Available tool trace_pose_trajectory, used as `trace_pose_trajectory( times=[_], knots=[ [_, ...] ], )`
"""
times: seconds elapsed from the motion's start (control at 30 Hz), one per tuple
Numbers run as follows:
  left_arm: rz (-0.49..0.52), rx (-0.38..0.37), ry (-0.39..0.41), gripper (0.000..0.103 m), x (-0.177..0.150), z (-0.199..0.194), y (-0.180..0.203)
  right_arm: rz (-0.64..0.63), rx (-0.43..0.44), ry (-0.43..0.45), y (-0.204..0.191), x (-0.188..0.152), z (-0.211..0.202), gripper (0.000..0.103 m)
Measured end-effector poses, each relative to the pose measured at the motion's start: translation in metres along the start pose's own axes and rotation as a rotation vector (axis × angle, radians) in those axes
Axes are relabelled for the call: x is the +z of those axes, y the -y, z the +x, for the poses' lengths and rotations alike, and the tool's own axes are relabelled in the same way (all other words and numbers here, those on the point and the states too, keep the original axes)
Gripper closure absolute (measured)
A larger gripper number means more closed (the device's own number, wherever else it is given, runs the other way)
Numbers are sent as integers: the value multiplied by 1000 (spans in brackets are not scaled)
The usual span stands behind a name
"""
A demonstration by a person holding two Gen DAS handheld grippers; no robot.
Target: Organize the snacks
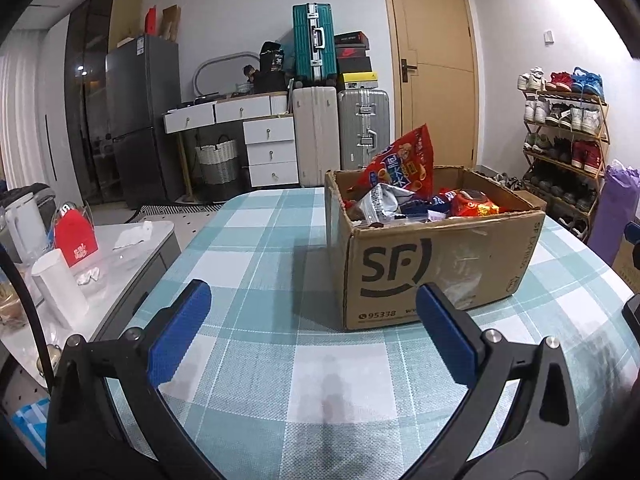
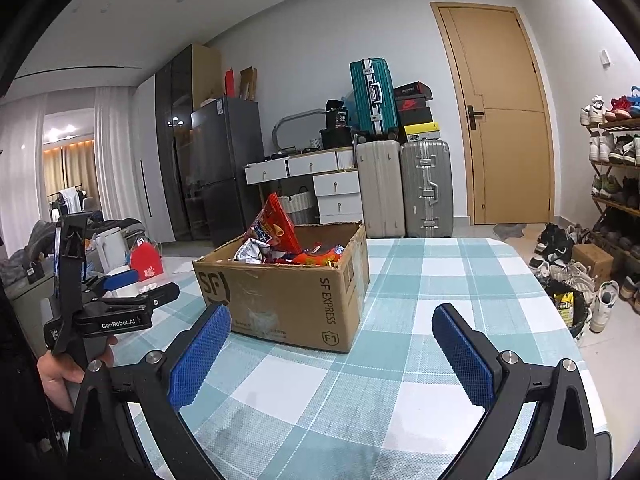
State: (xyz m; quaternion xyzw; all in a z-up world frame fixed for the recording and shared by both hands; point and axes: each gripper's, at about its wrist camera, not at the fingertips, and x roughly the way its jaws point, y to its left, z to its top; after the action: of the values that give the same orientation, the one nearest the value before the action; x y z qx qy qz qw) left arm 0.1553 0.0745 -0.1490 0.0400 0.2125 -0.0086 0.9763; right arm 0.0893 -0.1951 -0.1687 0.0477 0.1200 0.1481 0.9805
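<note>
With both the left hand-held gripper [image 1: 312, 328] and right hand-held gripper [image 2: 332, 352] spread apart and holding nothing, snack packets [image 1: 404, 188] sit piled in the SF Express cardboard box [image 1: 436, 264] ahead on the bench [image 1: 256, 360], so any grasp should pinch one packet's top edge.

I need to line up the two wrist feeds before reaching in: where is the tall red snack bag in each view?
Left wrist: the tall red snack bag stands out of the cardboard box, right of centre, upper half.
Right wrist: the same bag leans out of the box's far left corner, left of centre.
Shared landmark: the teal suitcase stacked against the back wall.
</note>
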Motion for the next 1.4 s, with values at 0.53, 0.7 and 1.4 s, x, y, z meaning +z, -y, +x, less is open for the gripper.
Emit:
trace_pose_trajectory(
  times=[0.53,0.7,1.4],
  knots=[
    [-6,3,6,1,0,-3,-1,21,-7,12,4,2,-2,0],
    [-7,4,6,1,0,-3,-1,20,-7,11,5,2,-1,0],
    [-12,16,16,1,-3,-7,-3,24,-11,5,7,1,-2,0]
  ],
)
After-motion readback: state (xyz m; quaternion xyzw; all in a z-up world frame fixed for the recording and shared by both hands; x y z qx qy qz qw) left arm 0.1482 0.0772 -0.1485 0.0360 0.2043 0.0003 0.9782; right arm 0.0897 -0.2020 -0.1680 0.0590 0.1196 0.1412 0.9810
